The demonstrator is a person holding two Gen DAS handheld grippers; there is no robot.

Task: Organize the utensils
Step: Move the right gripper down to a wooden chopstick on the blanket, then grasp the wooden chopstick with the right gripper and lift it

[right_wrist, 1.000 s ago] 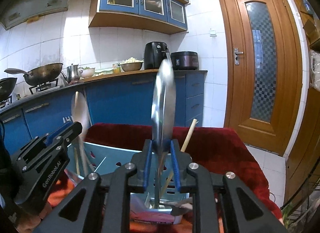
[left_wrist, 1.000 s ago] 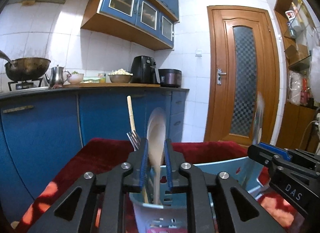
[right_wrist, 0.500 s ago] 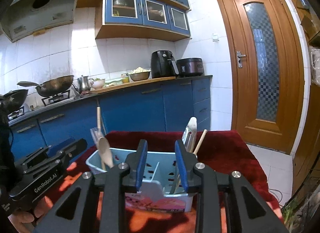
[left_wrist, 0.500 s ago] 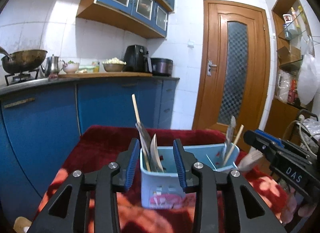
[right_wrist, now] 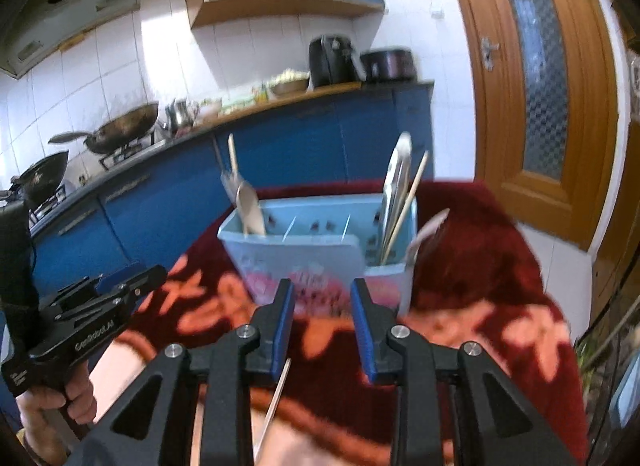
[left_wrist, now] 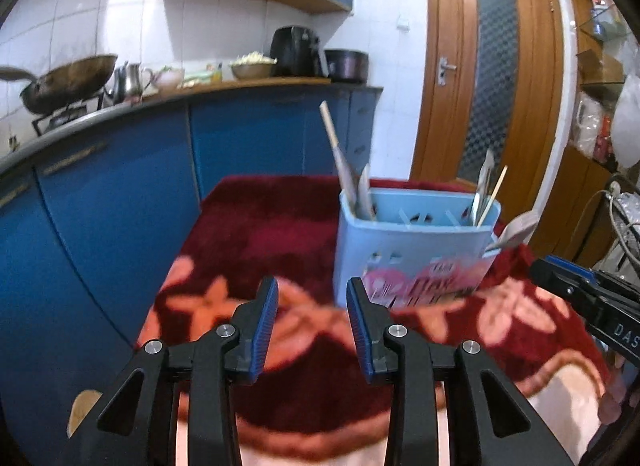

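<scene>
Both grippers tilted down, jaws apart, empty.

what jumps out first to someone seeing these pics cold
The pale blue plastic utensil caddy stands in the middle of the dark red floral cloth, with a wooden spoon in its left end compartment and a thin wooden chopstick leaning in its right end. In the foreground, the left gripper and right gripper sit short of the caddy, jaws apart and empty. Behind, a dark wok rests on the stove, far left on the blue-fronted counter.
</scene>
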